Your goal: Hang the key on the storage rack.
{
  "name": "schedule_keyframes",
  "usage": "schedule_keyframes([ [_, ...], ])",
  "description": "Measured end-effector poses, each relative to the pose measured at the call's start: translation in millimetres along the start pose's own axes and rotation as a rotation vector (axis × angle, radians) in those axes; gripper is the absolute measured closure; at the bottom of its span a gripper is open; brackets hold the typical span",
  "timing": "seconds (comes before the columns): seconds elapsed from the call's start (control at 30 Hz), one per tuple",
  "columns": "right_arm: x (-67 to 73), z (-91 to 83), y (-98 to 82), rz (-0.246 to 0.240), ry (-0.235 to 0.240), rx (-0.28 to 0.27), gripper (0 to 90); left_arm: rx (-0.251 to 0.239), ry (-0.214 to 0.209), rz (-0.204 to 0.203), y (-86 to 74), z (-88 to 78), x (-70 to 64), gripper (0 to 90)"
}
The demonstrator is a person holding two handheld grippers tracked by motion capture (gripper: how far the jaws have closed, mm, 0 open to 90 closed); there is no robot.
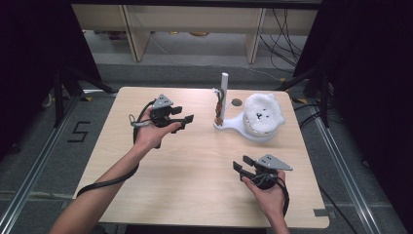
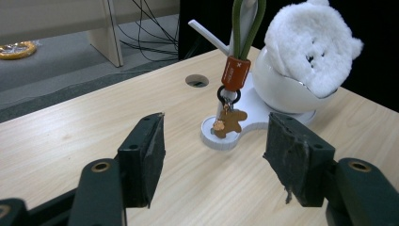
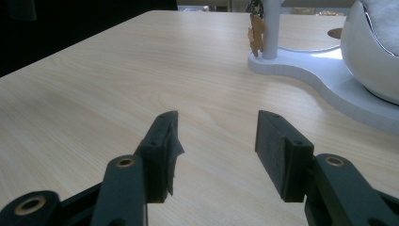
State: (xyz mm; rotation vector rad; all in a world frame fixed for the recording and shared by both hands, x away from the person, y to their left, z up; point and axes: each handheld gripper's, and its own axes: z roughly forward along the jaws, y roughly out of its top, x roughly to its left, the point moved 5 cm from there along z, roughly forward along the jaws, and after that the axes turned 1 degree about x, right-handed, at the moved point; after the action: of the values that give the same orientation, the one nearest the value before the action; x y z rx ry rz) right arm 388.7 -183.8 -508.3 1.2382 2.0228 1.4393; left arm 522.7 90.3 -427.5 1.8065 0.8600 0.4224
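Black two-jaw right gripper [image 3: 217, 150] open over pale wooden table [image 3: 94, 94]; white plastic stand [image 3: 324, 70] w/ brown charm [image 3: 256, 35] beyond.

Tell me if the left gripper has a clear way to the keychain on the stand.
Probably yes. The left gripper has its jaws open and empty, pointing at the keychain, which hangs on the white stand. Bare table lies between them. The right gripper sits well off to the side.
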Motion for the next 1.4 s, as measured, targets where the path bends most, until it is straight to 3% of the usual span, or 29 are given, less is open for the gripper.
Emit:
schedule_keyframes([
  [0.07,-0.3,-1.8,0.1,0.004,-0.01,0.013,50.2,0.001,-0.004,-0.007,-3.8,-6.1,-0.7,36.7],
  [0.1,-2.6,-0.9,0.7,-0.026,-0.01,0.0,50.1,-0.001,-0.007,-0.007,-5.8,-9.7,-0.9,36.5],
  [0.17,-2.4,-0.1,1.0,-0.018,0.004,-0.011,50.0,-0.004,-0.006,-0.016,-8.9,-14.6,-1.7,36.2],
  [0.4,-3.4,-1.2,0.5,-0.026,-0.014,0.002,48.9,-0.015,-0.006,0.006,-25.7,-35.0,-3.4,36.9],
  [0.43,0.1,-2.0,-0.6,0.015,-0.014,0.016,48.8,-0.02,-0.006,0.006,-28.4,-37.9,-3.2,36.9],
  [0.5,-1.2,-1.6,-0.2,0.0,-0.014,0.013,48.6,-0.017,0.004,0.008,-34.1,-44.5,-1.7,36.8],
  [0.57,0.8,-0.4,-0.6,0.016,-0.003,0.006,48.4,-0.007,-0.001,-0.006,-40.7,-50.8,0.5,36.5],
  [0.67,0.4,-1.5,-1.3,0.012,-0.008,0.023,48.1,-0.007,0.006,-0.014,-49.0,-60.3,3.8,36.1],
  [0.73,-2.8,-0.2,-0.4,-0.019,-0.006,0.007,47.8,-0.008,0.017,-0.016,-55.1,-66.9,5.9,36.1],
  [0.83,-3.3,0.7,-0.4,-0.025,-0.004,0.003,47.4,-0.006,0.035,-0.02,-67.6,-75.9,7.8,35.9],
  [0.9,-0.6,-0.1,-1.6,0.006,-0.006,0.014,47.1,0.001,0.038,-0.031,-81.5,-80.2,6.7,35.7],
  [1.0,-0.6,-1.1,-3.0,0.015,-0.016,0.034,46.7,0.001,0.042,-0.03,-96.6,-83.6,4.7,35.4],
  [1.03,-3.8,0.0,-2.2,-0.019,-0.017,0.021,46.6,0.004,0.048,-0.028,-102.5,-85.0,4.0,35.3],
  [1.13,-2.3,1.0,-3.4,-0.002,-0.014,0.021,46.5,0.005,0.05,-0.017,-120.1,-86.8,1.9,35.4],
  [1.17,-3.3,3.3,-3.3,-0.021,-0.003,0.006,46.4,0.007,0.054,-0.025,-127.1,-88.1,1.3,35.4],
  [1.27,-5.0,1.3,-5.0,-0.029,-0.022,0.028,46.3,0.006,0.069,-0.026,-142.1,-89.8,2.0,35.7],
  [1.33,-2.2,0.6,-7.3,0.012,-0.026,0.045,46.2,0.006,0.08,-0.028,-150.3,-90.5,3.7,35.8],
  [1.37,-4.7,2.8,-6.3,-0.017,-0.013,0.024,46.3,0.007,0.084,-0.033,-155.6,-90.6,5.2,35.8],
  [1.4,-2.9,3.9,-7.7,0.008,-0.012,0.023,46.2,0.009,0.082,-0.04,-159.1,-90.4,6.3,35.7],
])
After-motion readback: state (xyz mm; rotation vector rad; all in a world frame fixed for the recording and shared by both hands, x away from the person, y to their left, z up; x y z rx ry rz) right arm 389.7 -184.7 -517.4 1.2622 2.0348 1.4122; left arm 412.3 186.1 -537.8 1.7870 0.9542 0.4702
